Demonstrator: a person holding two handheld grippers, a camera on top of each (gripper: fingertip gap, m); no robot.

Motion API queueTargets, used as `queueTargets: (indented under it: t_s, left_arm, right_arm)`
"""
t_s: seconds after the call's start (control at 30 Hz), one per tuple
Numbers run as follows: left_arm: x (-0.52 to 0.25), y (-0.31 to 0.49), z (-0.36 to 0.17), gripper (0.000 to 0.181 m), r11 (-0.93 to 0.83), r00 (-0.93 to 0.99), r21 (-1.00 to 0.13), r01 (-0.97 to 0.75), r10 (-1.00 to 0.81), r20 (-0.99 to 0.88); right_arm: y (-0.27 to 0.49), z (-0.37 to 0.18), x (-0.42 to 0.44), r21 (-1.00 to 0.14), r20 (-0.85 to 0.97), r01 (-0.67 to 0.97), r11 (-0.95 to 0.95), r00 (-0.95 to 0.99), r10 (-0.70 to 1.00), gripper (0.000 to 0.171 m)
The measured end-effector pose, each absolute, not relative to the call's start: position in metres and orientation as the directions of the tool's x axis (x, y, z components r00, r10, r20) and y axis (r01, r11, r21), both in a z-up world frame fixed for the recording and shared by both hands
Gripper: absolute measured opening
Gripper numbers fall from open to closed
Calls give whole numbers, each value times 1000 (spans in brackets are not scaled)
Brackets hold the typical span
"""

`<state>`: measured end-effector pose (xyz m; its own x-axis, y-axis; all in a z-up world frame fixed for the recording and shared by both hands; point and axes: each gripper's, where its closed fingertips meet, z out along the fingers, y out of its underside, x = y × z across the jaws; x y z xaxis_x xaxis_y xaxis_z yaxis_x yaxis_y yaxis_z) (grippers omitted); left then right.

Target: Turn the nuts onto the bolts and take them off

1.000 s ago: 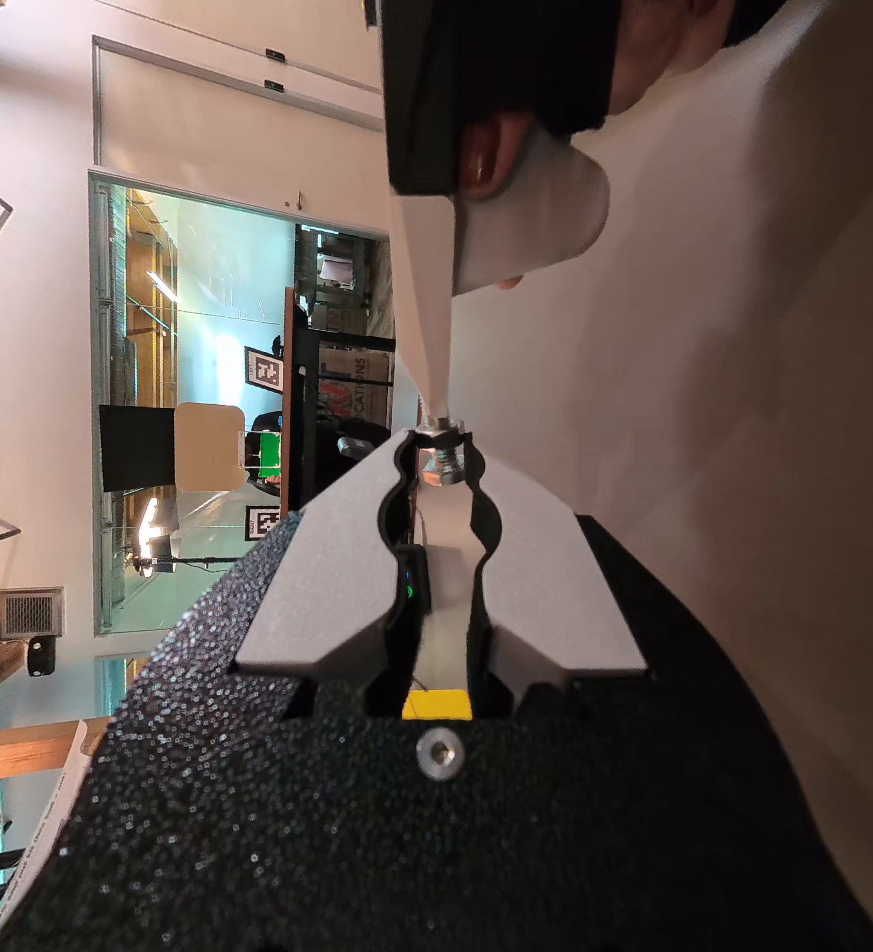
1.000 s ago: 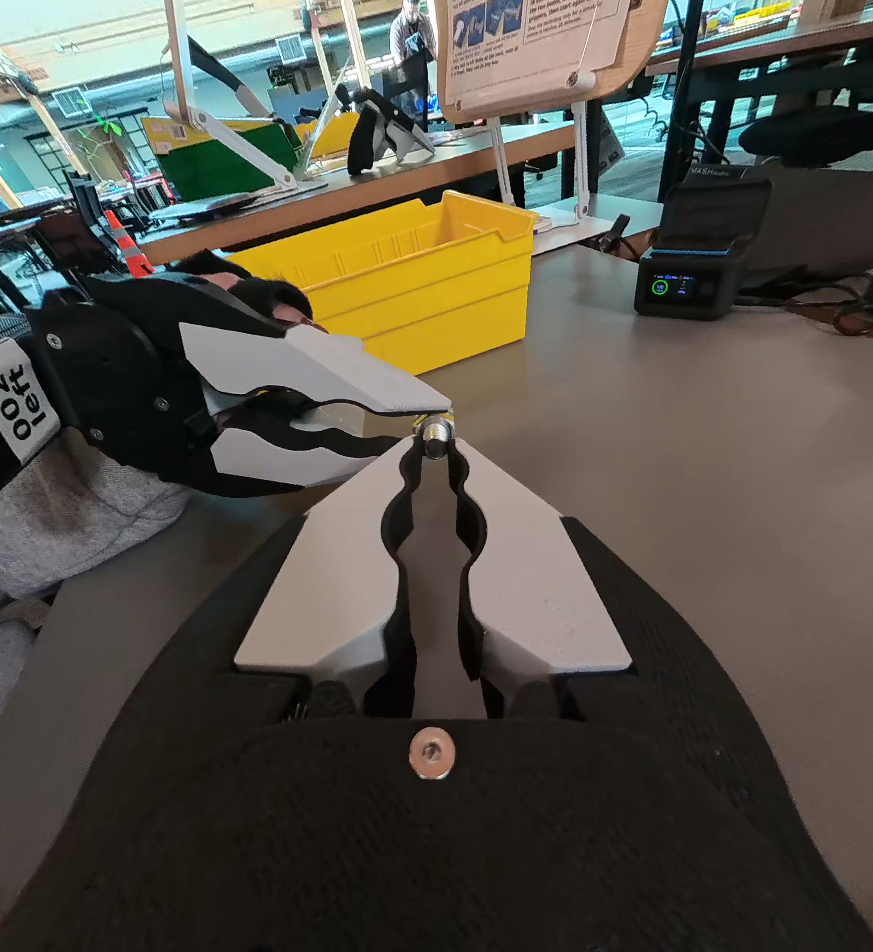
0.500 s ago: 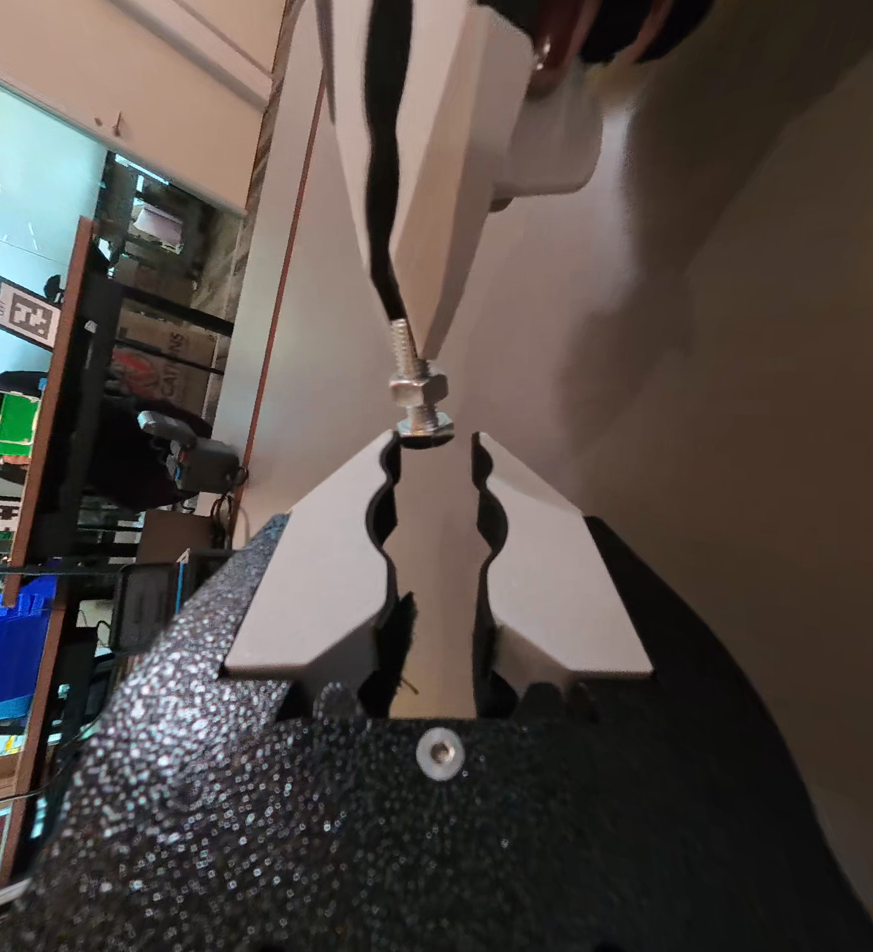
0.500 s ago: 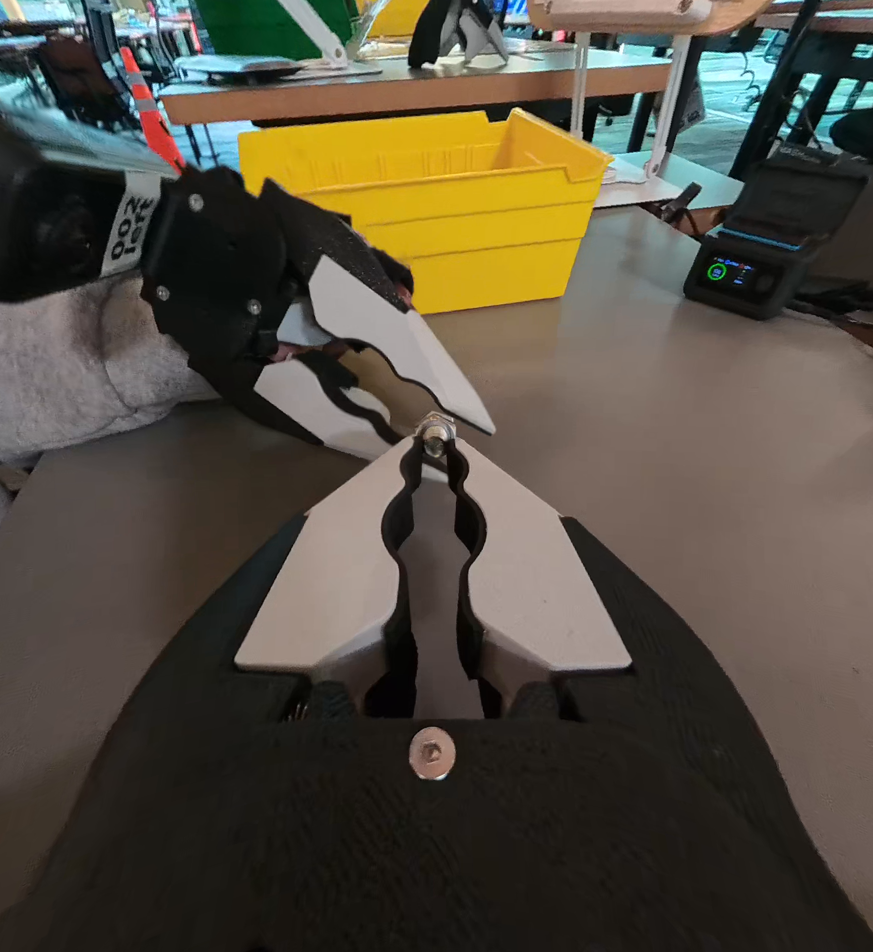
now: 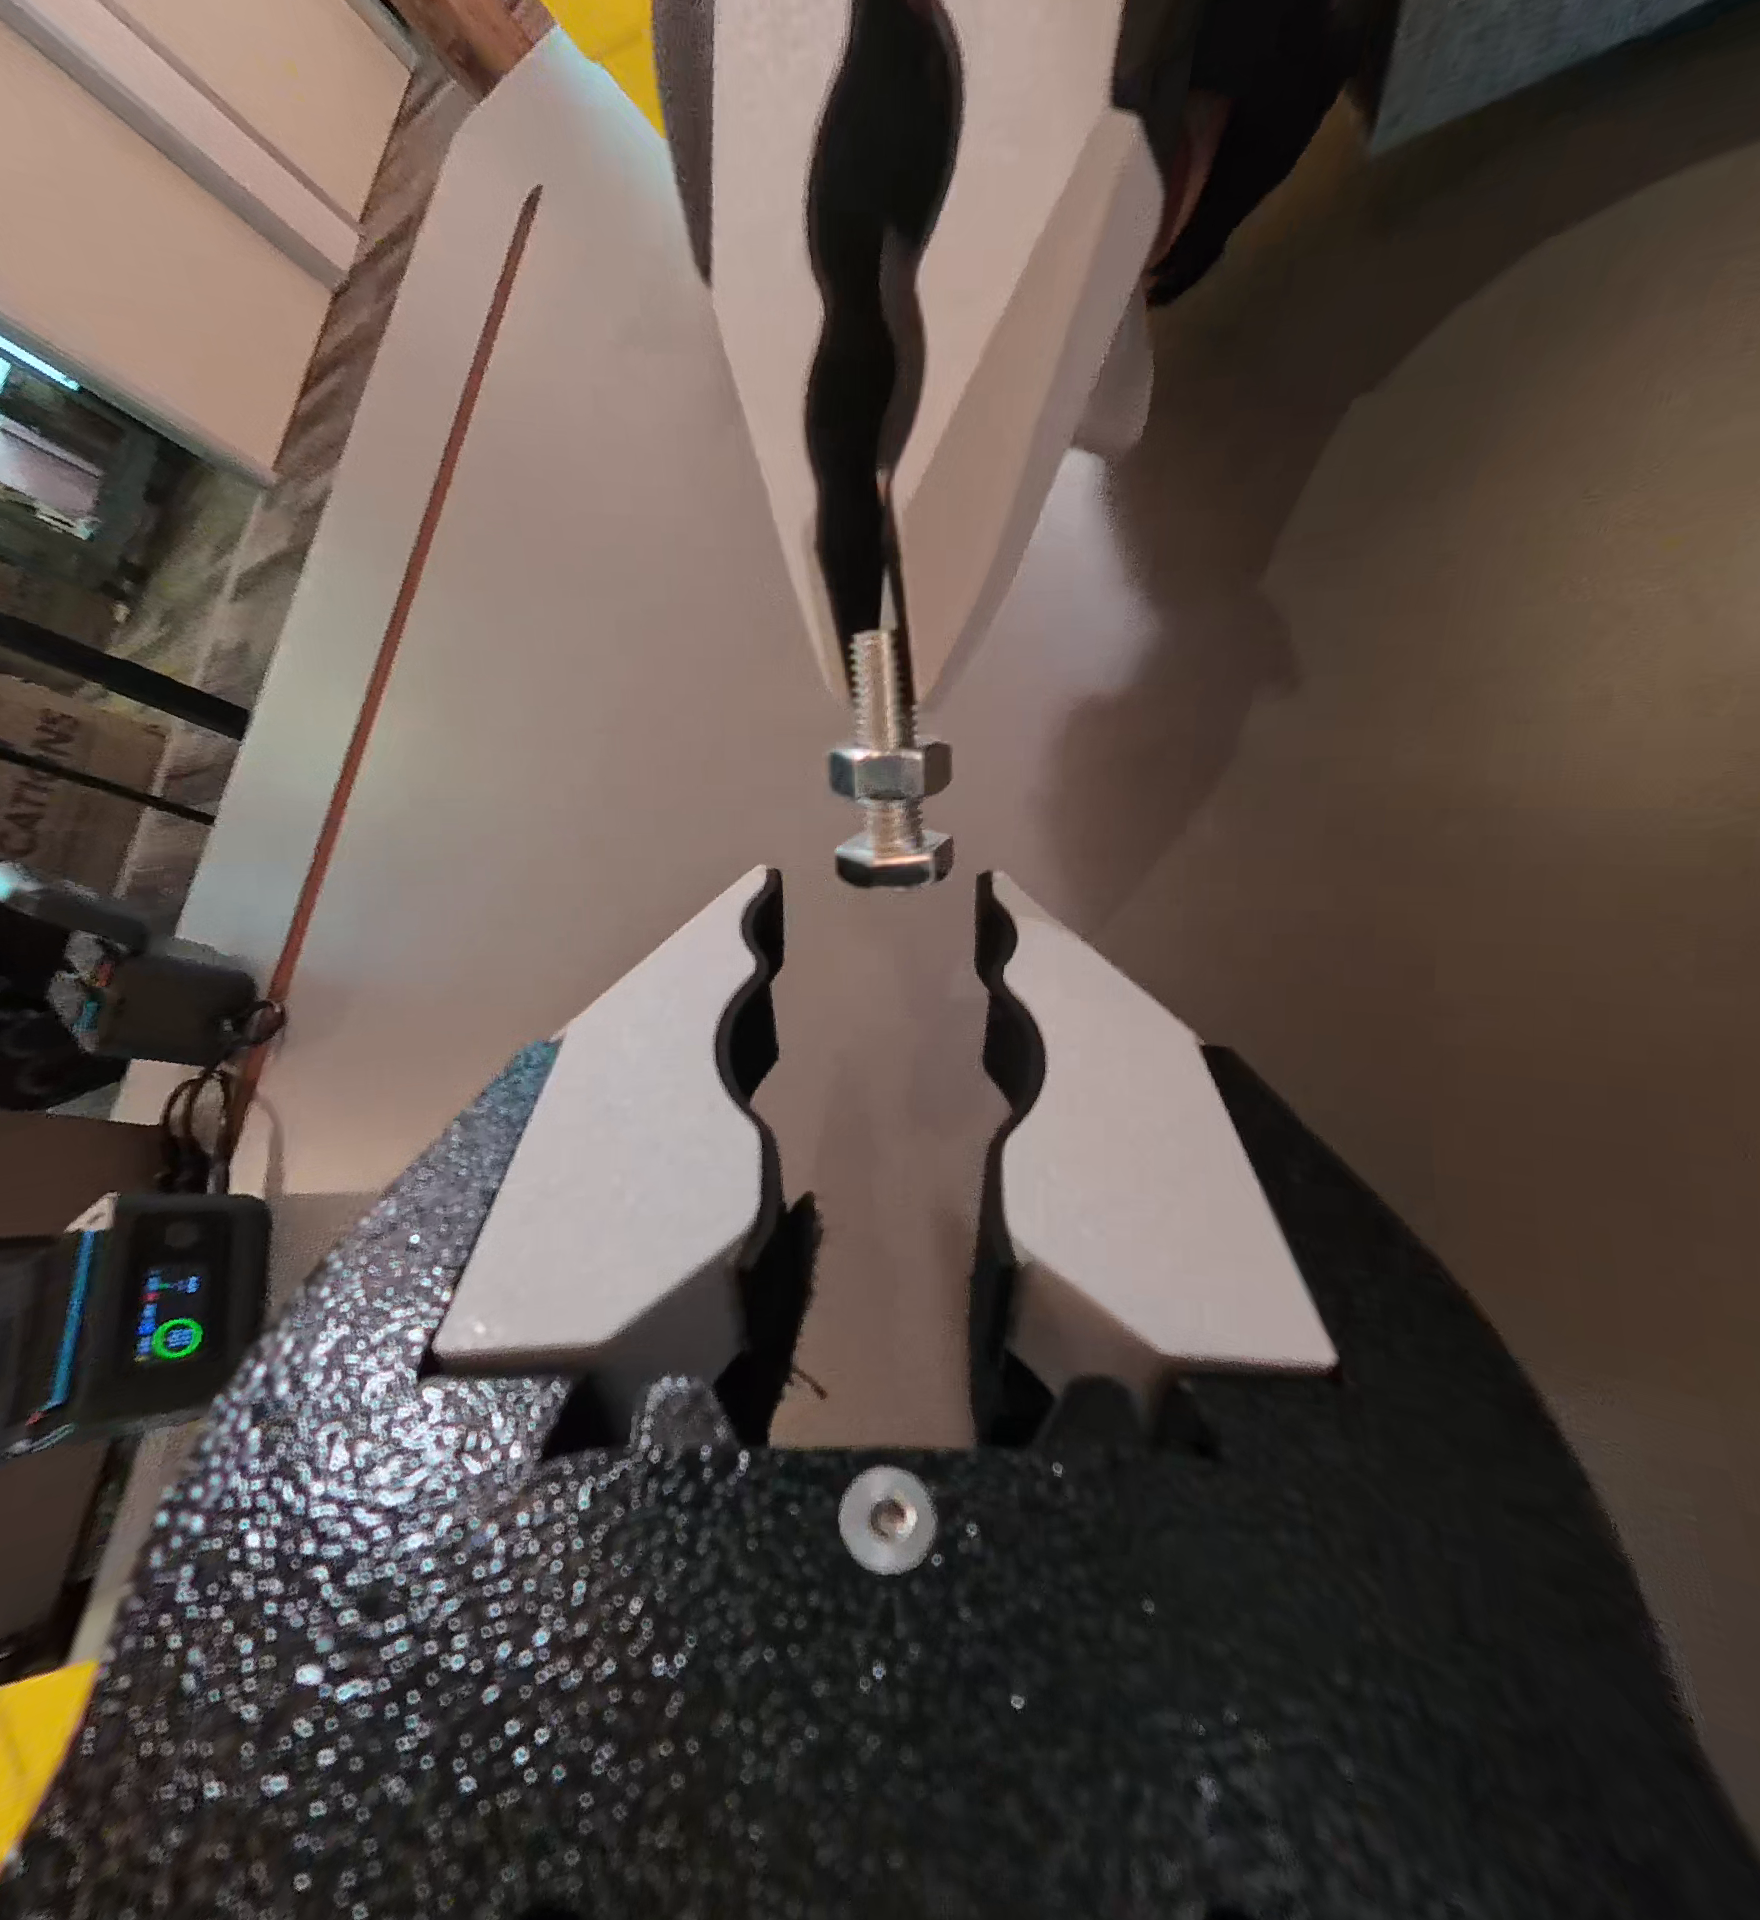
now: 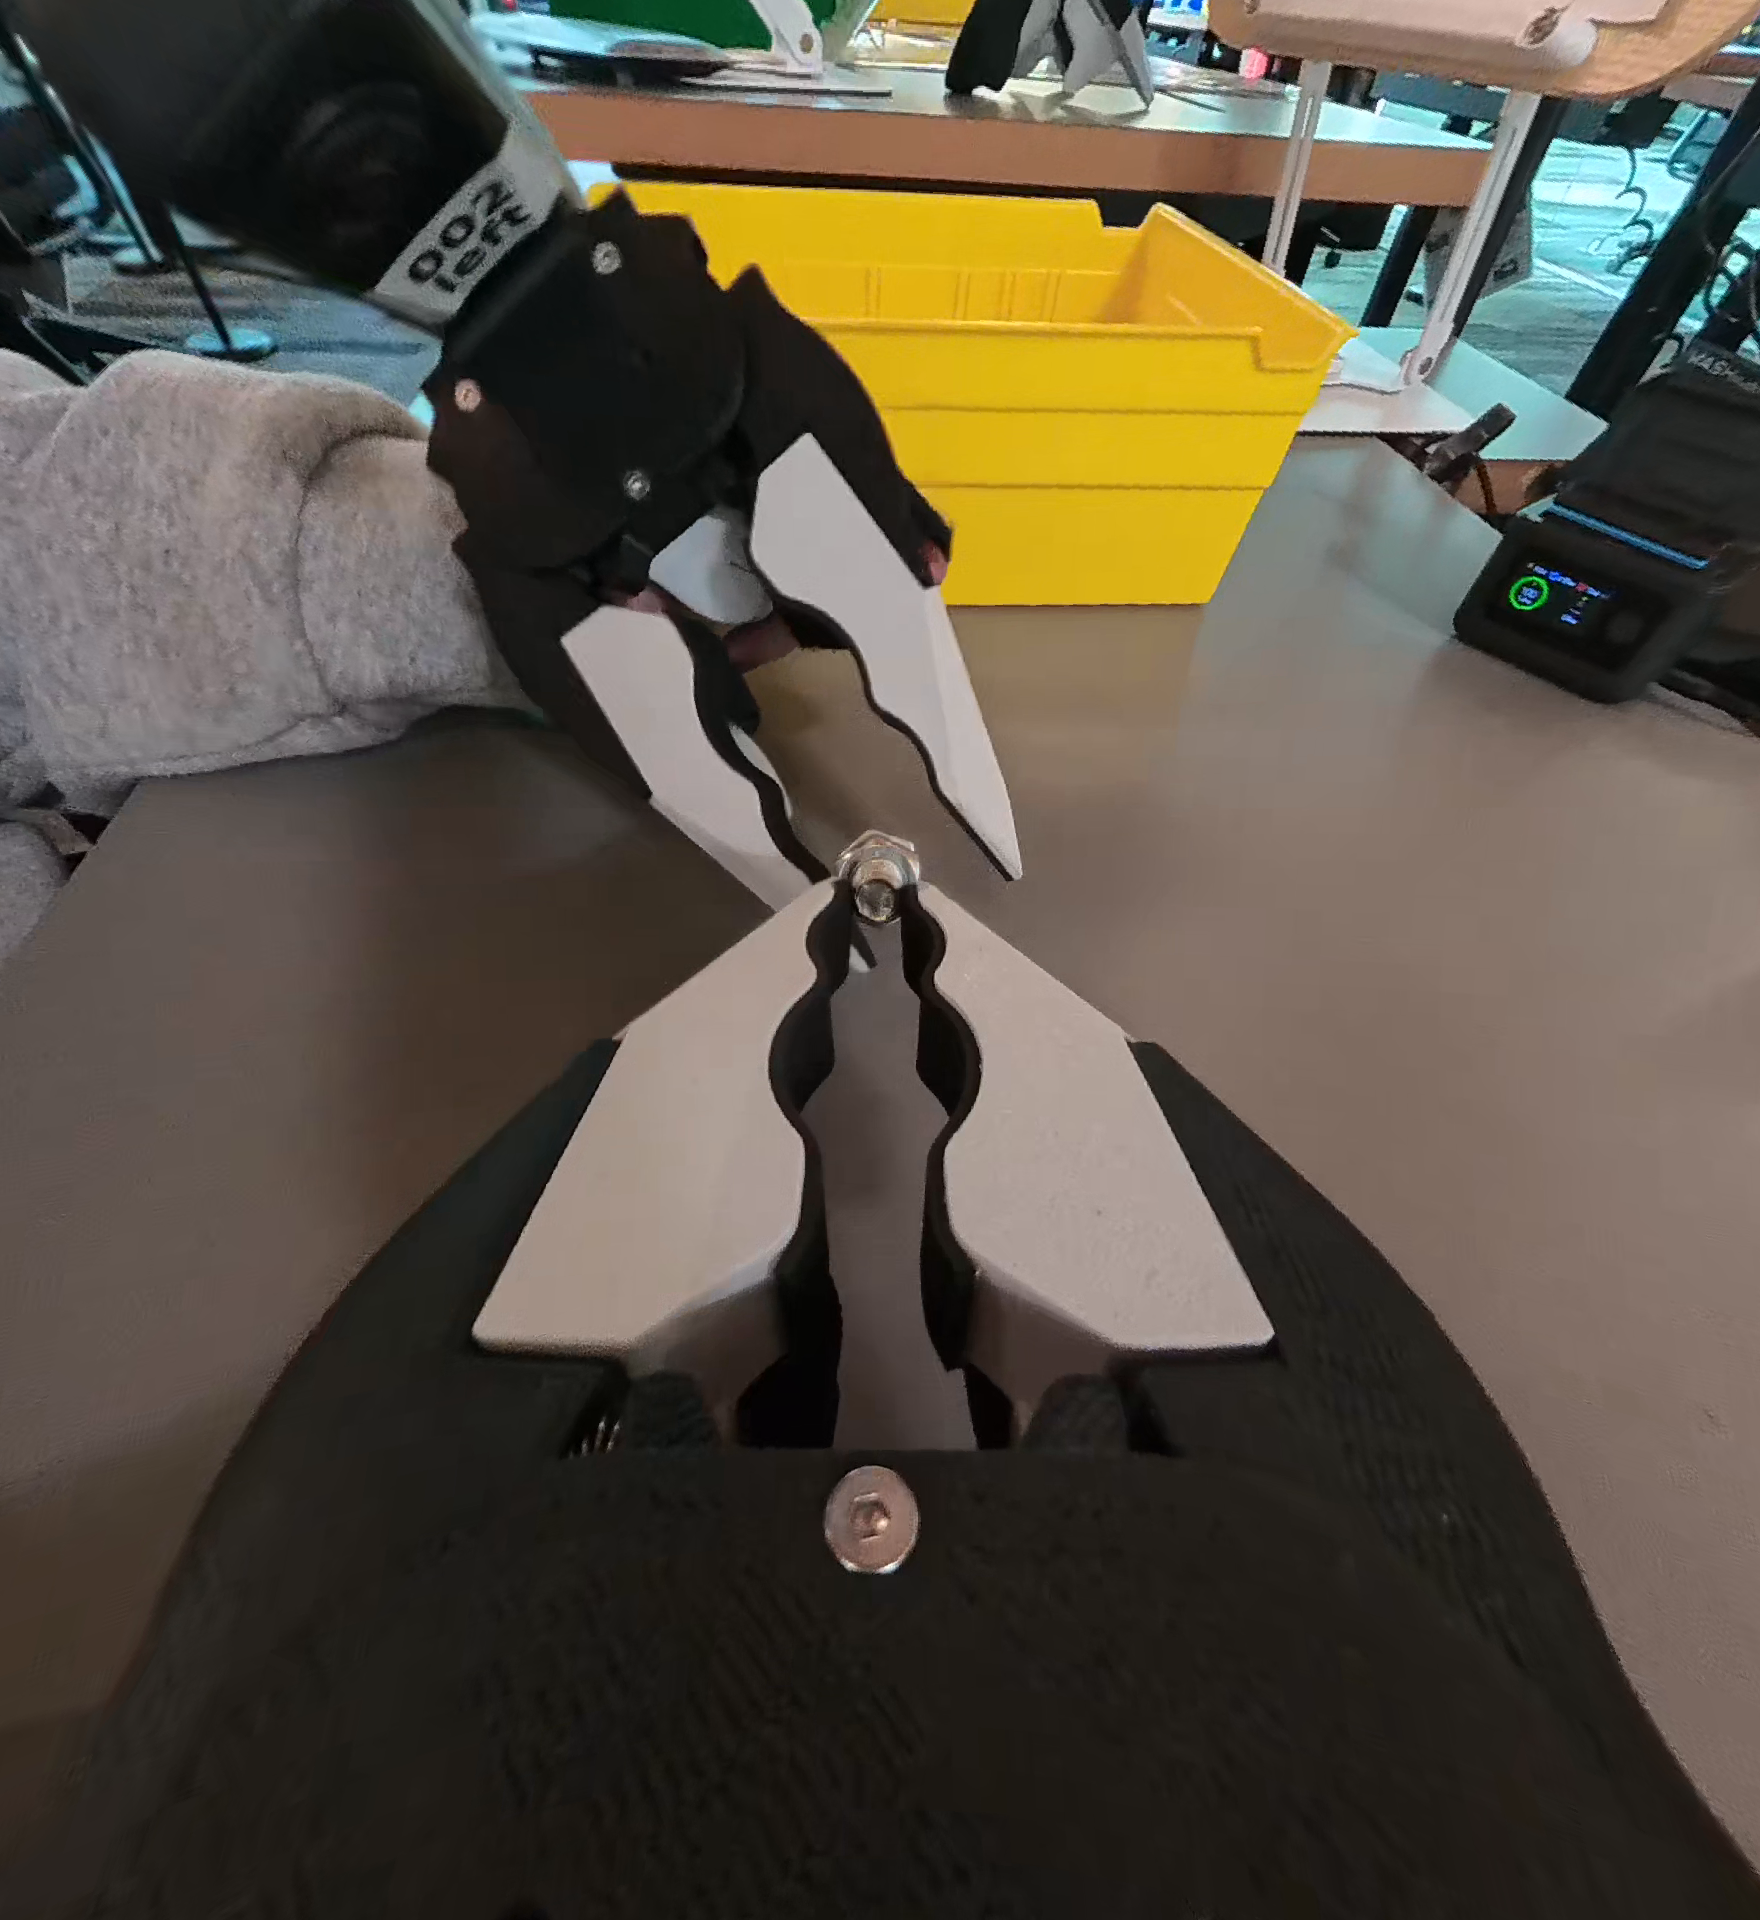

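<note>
**Nut sits mid-thread, left gripper lined up to turn it**

While the right gripper (image 6: 871,904) pinches the threaded end of the bolt (image 5: 884,717) at its tips, holding it in the air above the desk (image 6: 1375,935), the left gripper (image 5: 878,883) gapes wide just short of the bolt's head. To turn well, it should probably close squarely on the flats and stay in line with the shank, lest the bolt twist loose. Both nut (image 5: 888,771) and bolt are bright silver steel; the hex nut sits partway along, a short gap off the head.
</note>
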<state>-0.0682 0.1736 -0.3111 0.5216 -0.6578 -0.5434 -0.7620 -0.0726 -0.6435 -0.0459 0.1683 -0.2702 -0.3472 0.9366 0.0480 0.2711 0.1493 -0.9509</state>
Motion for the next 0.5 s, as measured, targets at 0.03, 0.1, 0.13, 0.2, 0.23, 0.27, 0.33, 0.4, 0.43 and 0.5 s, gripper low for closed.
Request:
queueTargets:
  t_s: [0.03,0.1,0.13,0.2,0.23,0.27,0.33,0.4,0.43,0.5]
  left_arm:
    - [-68,172,-312,36,-86,526,-651,-754,-673,-520]
    - [-66,169,-314,34,-111,526,-655,-747,-701,-481]
    - [-63,167,-315,31,-107,515,-657,-746,-718,-468]
    - [-57,164,-314,26,-94,499,-668,-738,-743,-446]
    - [-54,163,-313,25,-87,493,-677,-731,-753,-435]
    - [-53,161,-313,25,-84,487,-681,-727,-762,-426]
    - [-50,159,-314,20,-78,475,-686,-723,-778,-411]
    - [-48,157,-314,17,-65,462,-686,-725,-785,-414]
    - [-49,159,-314,17,-58,462,-674,-736,-772,-437]
    - [-53,166,-314,17,-61,470,-640,-766,-733,-492]
  right_arm:
    - [167,-271,-45,-947,59,275,164,-354,933,8]
    - [165,-271,-43,-941,79,280,191,-367,927,8]
    - [163,-272,-43,-938,84,282,200,-377,923,8]
    - [159,-274,-42,-934,86,287,212,-395,914,8]
    - [158,-274,-41,-933,83,289,214,-404,911,8]
    - [157,-274,-41,-933,83,287,215,-410,908,8]
    - [155,-274,-40,-933,80,287,215,-418,905,8]
    - [155,-275,-39,-934,76,288,212,-420,904,8]
    - [156,-275,-40,-934,74,290,208,-411,908,8]
    - [162,-276,-43,-938,38,308,161,-369,929,8]
